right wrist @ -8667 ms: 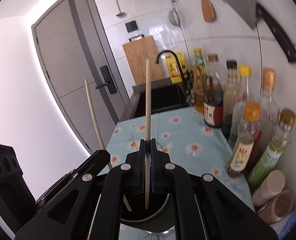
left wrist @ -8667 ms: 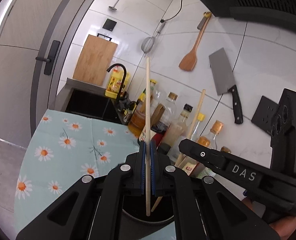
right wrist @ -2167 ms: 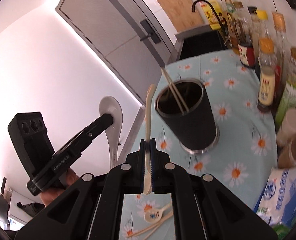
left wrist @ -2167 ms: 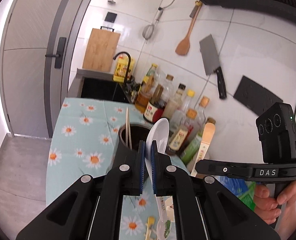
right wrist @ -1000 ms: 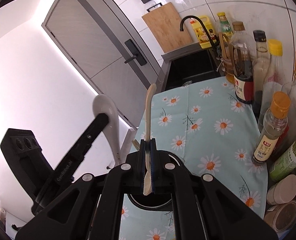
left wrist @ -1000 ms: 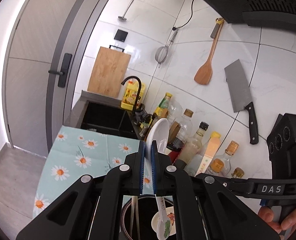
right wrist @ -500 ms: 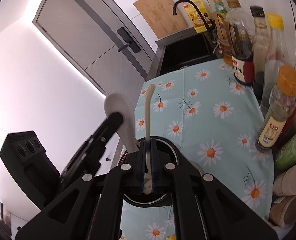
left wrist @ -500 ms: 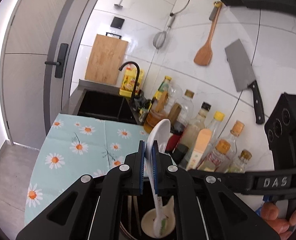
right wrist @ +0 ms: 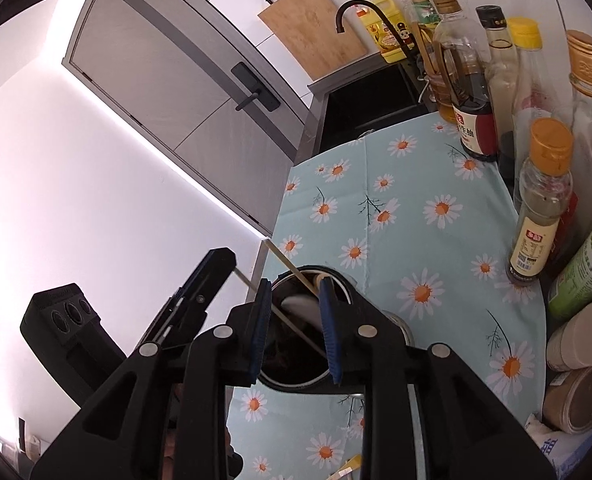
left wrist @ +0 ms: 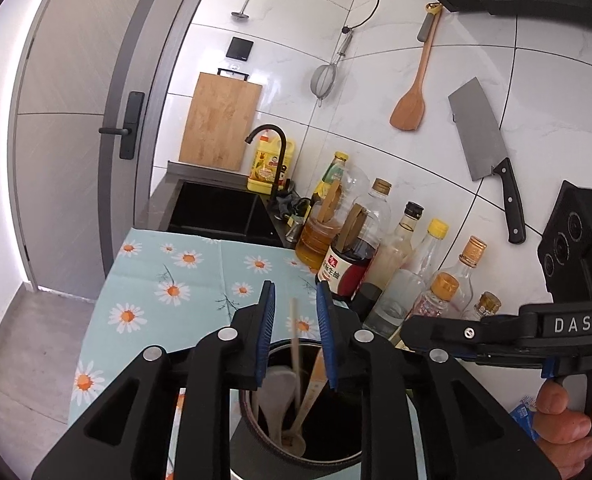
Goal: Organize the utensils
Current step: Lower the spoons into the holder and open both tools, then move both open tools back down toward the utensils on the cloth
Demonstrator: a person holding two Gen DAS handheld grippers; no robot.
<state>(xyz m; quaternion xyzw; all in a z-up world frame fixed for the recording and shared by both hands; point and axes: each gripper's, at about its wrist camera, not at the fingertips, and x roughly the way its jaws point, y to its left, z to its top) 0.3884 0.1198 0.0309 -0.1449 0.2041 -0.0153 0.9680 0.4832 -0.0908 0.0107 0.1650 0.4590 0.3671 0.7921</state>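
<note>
A black utensil cup (left wrist: 328, 436) stands on the daisy tablecloth (left wrist: 200, 280), right under both grippers. Inside it I see a white spoon (left wrist: 276, 392), a beige wooden spoon (left wrist: 312, 392) and chopsticks (left wrist: 295, 332). My left gripper (left wrist: 295, 340) is open and empty just above the cup's rim. My right gripper (right wrist: 294, 328) is open and empty over the same cup (right wrist: 296, 360), where the white spoon (right wrist: 300, 304) and a chopstick (right wrist: 284, 260) stick out. The right gripper also shows in the left wrist view (left wrist: 496, 336), and the left gripper in the right wrist view (right wrist: 200, 292).
Sauce and oil bottles (left wrist: 360, 252) line the wall at right; they also show in the right wrist view (right wrist: 544, 200). A black sink (left wrist: 220, 212) with a faucet lies beyond the cloth. A cleaver (left wrist: 484, 152), a wooden spatula (left wrist: 412, 92) and a cutting board (left wrist: 220, 120) hang on the tiles. Jars (right wrist: 576, 364) stand at near right.
Both grippers have opened. The white spoon has left my left gripper and the beige spoon my right gripper; both now rest in the cup.
</note>
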